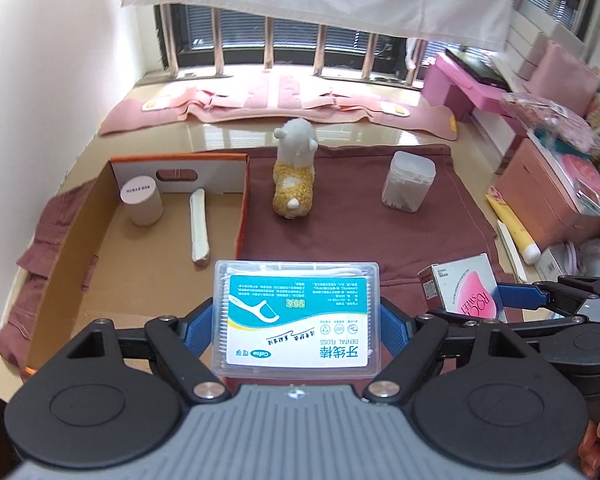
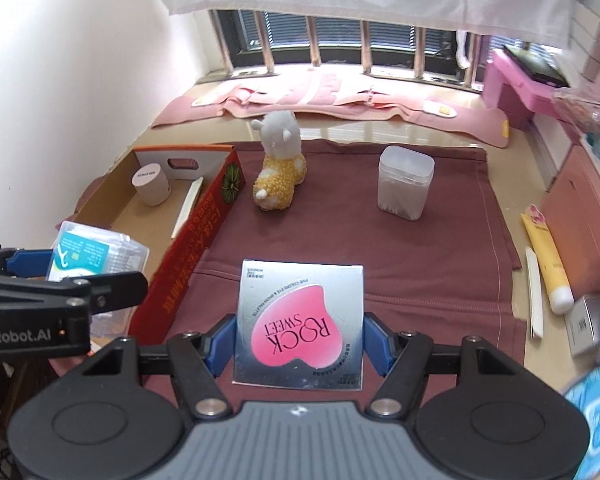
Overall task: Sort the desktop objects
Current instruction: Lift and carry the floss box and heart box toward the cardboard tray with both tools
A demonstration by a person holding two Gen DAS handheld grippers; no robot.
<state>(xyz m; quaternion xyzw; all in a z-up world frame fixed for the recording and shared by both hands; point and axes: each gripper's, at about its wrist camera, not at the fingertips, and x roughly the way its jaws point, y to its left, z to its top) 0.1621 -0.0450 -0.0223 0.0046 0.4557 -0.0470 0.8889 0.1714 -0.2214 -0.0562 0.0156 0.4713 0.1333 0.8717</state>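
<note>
Both grippers angle downward over the maroon cloth (image 2: 420,248). The left gripper (image 1: 296,330) clamps a clear dental floss pick box (image 1: 296,316), labelled "DENTAL FLOSS", just beside the cardboard box (image 1: 100,240). The right gripper (image 2: 298,340) clamps a silver eyeshadow palette box (image 2: 300,324) with a pink heart reading "ROCK SWEET".

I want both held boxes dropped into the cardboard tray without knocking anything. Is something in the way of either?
The clear plastic dental floss box in the left gripper faces open tray floor. The silver box with the pink heart in the right gripper must clear the tray's red side wall.
</note>
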